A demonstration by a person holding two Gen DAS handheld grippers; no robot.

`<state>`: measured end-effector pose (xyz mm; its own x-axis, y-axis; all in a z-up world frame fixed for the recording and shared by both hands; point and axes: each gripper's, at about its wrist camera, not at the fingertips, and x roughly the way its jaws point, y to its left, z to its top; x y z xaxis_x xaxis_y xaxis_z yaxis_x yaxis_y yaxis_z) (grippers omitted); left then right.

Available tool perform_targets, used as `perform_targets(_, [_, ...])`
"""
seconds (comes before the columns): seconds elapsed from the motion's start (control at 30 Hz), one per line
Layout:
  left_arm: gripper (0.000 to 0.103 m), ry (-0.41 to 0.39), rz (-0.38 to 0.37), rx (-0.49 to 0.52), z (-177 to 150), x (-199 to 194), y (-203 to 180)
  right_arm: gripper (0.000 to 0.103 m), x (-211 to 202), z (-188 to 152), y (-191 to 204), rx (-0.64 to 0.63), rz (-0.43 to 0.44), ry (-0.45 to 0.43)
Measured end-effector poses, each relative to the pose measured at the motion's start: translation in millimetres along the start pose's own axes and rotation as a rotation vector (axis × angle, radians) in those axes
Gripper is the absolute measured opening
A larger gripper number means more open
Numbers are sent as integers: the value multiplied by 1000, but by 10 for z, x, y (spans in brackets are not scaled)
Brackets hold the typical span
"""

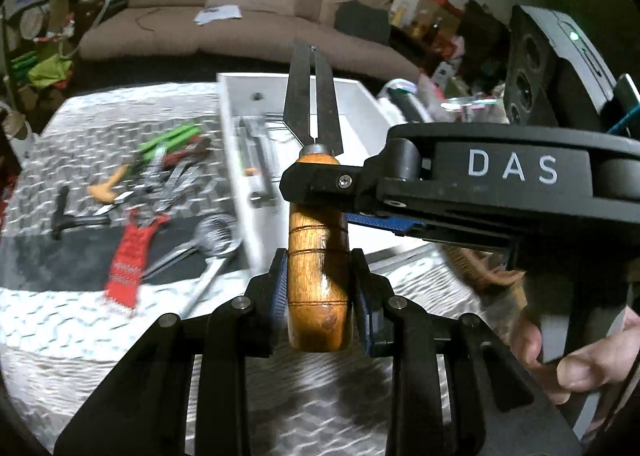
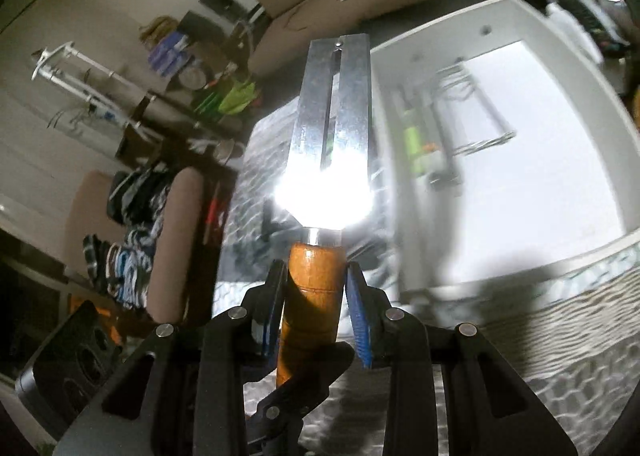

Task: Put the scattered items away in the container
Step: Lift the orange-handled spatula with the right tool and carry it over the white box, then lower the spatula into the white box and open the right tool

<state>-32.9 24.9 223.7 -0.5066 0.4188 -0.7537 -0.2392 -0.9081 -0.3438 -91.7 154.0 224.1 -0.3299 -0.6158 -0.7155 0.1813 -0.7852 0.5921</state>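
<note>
Both clamped on wooden-handled slicer [image 1: 319, 256]: left gripper [image 1: 320, 288] low on handle, right gripper [image 1: 316, 179] nearer blade. Long axis aimed ahead at white container [image 1: 360, 103], just beyond blade tip, above patterned counter [image 1: 80, 336].

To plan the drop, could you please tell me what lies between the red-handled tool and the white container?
In the left wrist view, a wire whisk lies on the table between the red-handled tool and the white container.
</note>
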Motion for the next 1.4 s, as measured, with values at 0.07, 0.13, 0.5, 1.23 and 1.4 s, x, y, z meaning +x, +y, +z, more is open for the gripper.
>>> perform_targets(0.07, [28, 13, -21, -10, 92, 167, -159, 30, -91, 124, -169, -11, -32, 6])
perform_targets(0.13, [28, 27, -48, -22, 166, 343, -295, 30, -165, 256, -324, -18, -64, 12])
perform_targets(0.5, [29, 158, -142, -145, 604, 1640, -488, 30, 131, 953, -1129, -57, -230, 106])
perform_targets(1.23, [31, 340, -91, -233, 964, 3297, -174, 29, 1281, 1703, -2202, -7, -317, 257])
perform_targets(1.4, [30, 348, -86, -271, 965, 3370, -128, 29, 1318, 1757, -2255, -10, -312, 259])
